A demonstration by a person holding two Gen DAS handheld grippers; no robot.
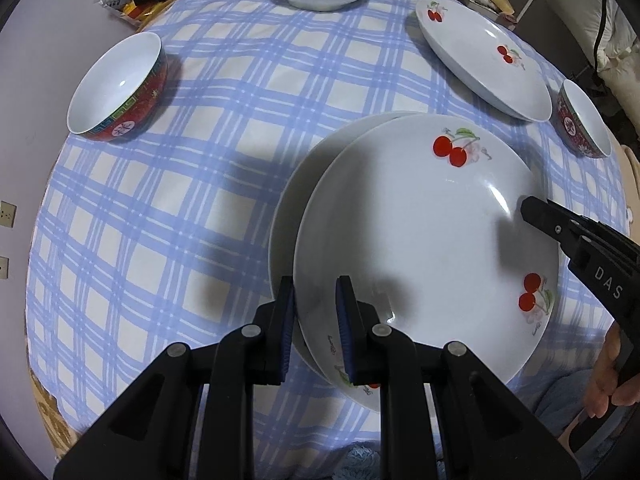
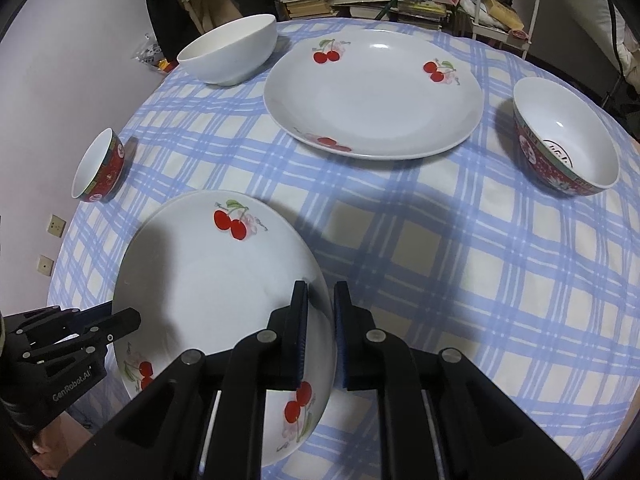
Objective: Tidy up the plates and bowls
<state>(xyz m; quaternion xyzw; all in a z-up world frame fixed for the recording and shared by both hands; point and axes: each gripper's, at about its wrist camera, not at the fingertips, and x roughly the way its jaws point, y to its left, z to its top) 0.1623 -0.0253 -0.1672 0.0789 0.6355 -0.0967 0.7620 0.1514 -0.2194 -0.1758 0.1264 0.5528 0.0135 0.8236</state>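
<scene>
Left gripper was clamped on the near rim of the upper cherry plate, glossy white ceramic, apparently resting on a second plate on the checked tablecloth. Right gripper was nearly closed, pinching the same plate's opposite rim.

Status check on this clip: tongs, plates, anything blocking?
Both tongs, left and right, clamped on top cherry plate. It sits on second plate. Third plate apart. Nothing blocking.

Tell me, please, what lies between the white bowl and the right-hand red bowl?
The far cherry plate lies between white bowl and red bowl, in the right wrist view.
</scene>
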